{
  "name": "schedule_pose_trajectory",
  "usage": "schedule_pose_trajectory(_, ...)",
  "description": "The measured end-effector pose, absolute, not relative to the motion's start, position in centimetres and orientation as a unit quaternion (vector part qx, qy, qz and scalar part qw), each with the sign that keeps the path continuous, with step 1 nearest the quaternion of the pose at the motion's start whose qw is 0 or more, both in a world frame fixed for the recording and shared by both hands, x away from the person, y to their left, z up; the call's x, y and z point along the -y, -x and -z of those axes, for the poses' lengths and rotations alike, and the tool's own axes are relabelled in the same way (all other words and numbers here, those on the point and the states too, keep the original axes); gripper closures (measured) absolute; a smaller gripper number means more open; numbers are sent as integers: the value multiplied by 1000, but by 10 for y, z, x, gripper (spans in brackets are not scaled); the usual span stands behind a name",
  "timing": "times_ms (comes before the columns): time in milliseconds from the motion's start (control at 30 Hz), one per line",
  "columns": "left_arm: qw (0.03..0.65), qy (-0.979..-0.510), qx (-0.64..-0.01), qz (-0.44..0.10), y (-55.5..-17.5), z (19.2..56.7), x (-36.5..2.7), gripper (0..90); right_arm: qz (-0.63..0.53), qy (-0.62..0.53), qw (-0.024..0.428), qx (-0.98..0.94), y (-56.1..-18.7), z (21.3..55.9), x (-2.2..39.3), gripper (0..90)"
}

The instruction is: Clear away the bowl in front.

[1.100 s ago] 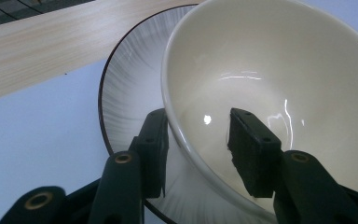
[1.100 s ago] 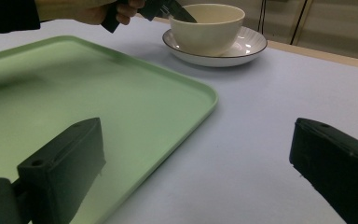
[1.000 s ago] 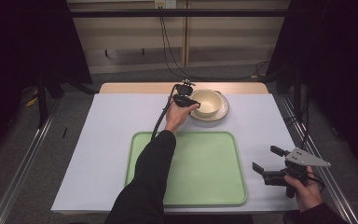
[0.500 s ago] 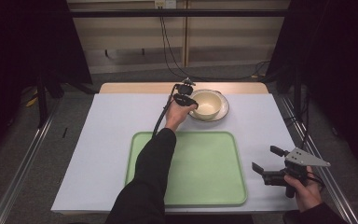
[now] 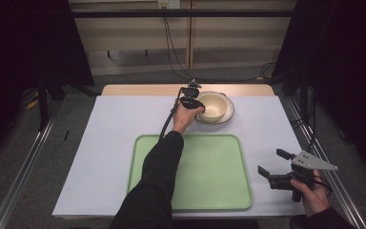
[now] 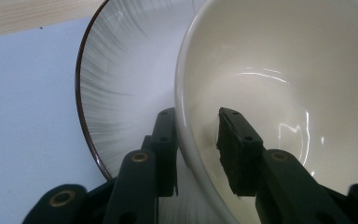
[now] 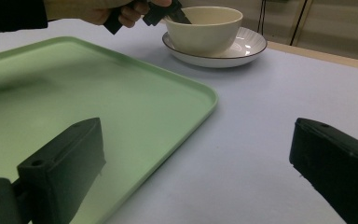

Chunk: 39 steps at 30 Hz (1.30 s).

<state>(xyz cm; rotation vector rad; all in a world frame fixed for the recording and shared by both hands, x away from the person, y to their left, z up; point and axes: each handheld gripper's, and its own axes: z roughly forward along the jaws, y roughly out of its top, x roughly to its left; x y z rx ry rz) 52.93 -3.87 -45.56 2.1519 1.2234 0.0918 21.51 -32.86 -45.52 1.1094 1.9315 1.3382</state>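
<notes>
A cream bowl (image 5: pixel 214 106) (image 6: pixel 284 70) (image 7: pixel 205 29) stands on a grey-striped plate (image 5: pixel 229 112) (image 6: pixel 121 70) (image 7: pixel 244 46) at the far middle of the table. My left gripper (image 5: pixel 193 103) (image 6: pixel 195 128) is shut on the bowl's near-left rim, with one jaw outside the wall and one inside. The bowl still rests on the plate. A light green tray (image 5: pixel 209 171) (image 7: pixel 74 84) lies empty at the front centre. To the right of the tray, near the front edge, my right gripper (image 5: pixel 271 161) (image 7: pixel 196 154) is held open, with nothing between its jaws.
A white sheet (image 5: pixel 114 138) covers the tabletop, and a strip of bare wood (image 5: pixel 138 89) shows along the far edge. Metal rails (image 5: pixel 24 176) run along both sides of the table. Cables (image 5: pixel 171 43) hang behind it.
</notes>
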Motion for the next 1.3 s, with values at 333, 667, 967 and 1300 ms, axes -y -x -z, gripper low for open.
schedule_pose_trajectory(333, 340, -799, -496, -16, -533, 452, 35, 841, -492, -402, 269, -724, -215, 456, 326, 24)
schedule_pose_trajectory(667, 349, -783, -515, -15, -534, 450, 33, 842, -500, -401, 281, -715, -214, 455, 328, 24)
schedule_pose_trajectory(967, 354, -773, -526, -14, -536, 449, 23, 840, -500, -397, 281, -716, -214, 455, 328, 24)
schedule_pose_trajectory(1300, 371, -767, -523, -18, -536, 437, 12, 841, -501, -397, 282, -716, -214, 455, 328, 24)
